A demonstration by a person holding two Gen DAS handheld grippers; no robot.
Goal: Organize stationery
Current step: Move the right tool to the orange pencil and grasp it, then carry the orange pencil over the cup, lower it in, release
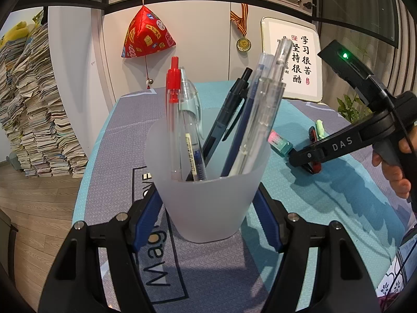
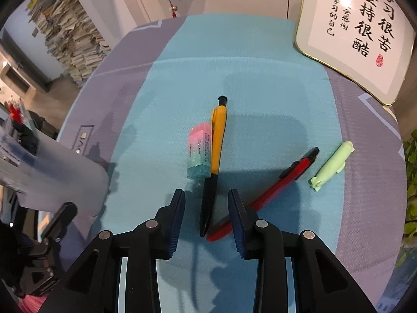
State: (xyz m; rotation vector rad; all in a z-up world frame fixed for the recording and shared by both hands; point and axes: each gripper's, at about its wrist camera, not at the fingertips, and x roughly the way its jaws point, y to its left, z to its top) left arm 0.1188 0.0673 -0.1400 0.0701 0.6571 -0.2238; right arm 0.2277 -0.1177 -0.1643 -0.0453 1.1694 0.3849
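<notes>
wrist views angled down, shared mat (image 1: 299, 195)

Background items, placed relative to the white cabinet (image 1: 208, 52): a red pyramid-shaped ornament (image 1: 146, 36) and a gold medal (image 1: 243, 43) hang on its doors; a framed calligraphy panel (image 1: 294, 60) leans at its right; stacked papers (image 1: 34, 120) rise to its left.

Right gripper (image 1: 307, 157) arm: "DAS". Framed calligraphy board (image 2: 365, 31): "坚持很酷", "很苦". Desk mat (image 1: 156, 260): partial "Mag…"; eraser label unreadable.
</notes>
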